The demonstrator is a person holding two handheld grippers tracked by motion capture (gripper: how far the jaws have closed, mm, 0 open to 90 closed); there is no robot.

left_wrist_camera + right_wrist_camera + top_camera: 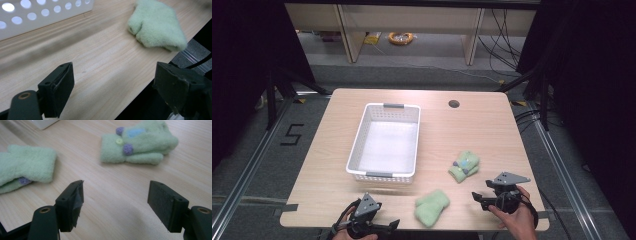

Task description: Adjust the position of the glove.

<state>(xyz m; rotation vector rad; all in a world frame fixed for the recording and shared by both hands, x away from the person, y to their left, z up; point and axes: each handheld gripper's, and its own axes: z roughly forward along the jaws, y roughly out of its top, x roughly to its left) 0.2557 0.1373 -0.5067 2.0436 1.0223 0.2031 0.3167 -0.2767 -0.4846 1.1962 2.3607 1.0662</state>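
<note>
Gloves of pale green fleece lie on the light wooden table (332, 150), apart from each other: a plain-side-up pale green fleece glove (432, 207) at the near edge, between the two hands, and a decorated pale green fleece glove with purple pompoms and a yellow button (464, 166) farther in and to the right. A white perforated plastic basket (357, 145) stands left of centre, nothing visible inside it. The left gripper (393, 224) hovers at the near edge with jaws spread and nothing between them, aimed rightward toward the plain glove (156, 25). The right gripper (476, 197), likewise open and unloaded, hangs near the decorated glove (138, 143) with the plain glove (25, 166) off to its left. Judged risks: the plain glove sits so close to the table edge that a sideways push from a jaw could slide it off; soft fleece may bunch, so a shallow pinch could catch only a fold and drop during a carry to the basket.
</note>
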